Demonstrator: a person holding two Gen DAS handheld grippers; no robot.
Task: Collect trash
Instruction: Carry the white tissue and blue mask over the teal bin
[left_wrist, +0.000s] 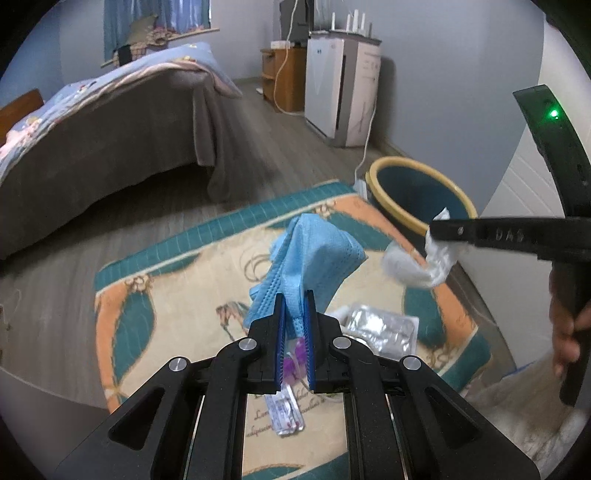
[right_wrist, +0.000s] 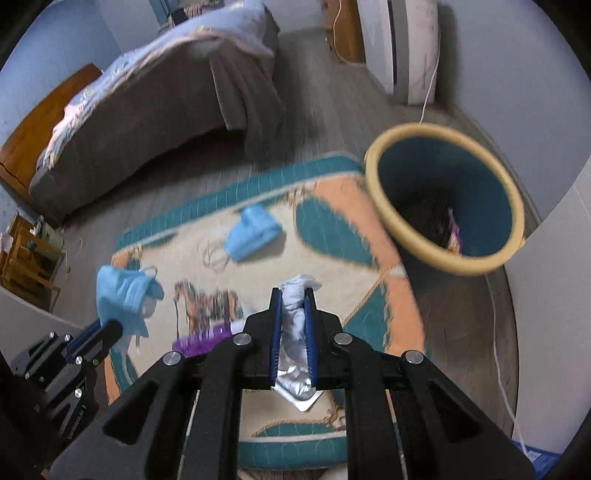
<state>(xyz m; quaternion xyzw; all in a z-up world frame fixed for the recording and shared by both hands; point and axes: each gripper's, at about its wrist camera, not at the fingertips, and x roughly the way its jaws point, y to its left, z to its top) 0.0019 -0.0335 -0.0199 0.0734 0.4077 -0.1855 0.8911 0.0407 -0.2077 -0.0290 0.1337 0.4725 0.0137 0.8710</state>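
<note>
You are partway through: your left claw (left_wrist: 294, 295) is clamped on a blue face mask (left_wrist: 314, 254), and your right claw (right_wrist: 293, 295) is clamped on a crumpled white tissue (right_wrist: 295, 314), both lifted over the rug (right_wrist: 332, 221), neither yet in the bin (right_wrist: 373, 155). On the rug a second blue mask (right_wrist: 251, 232), a silver foil pack (left_wrist: 380, 326) and a small printed wrapper (left_wrist: 284, 413) wait. Only the right wrist view shows inside the bin, where some trash already lies.
</note>
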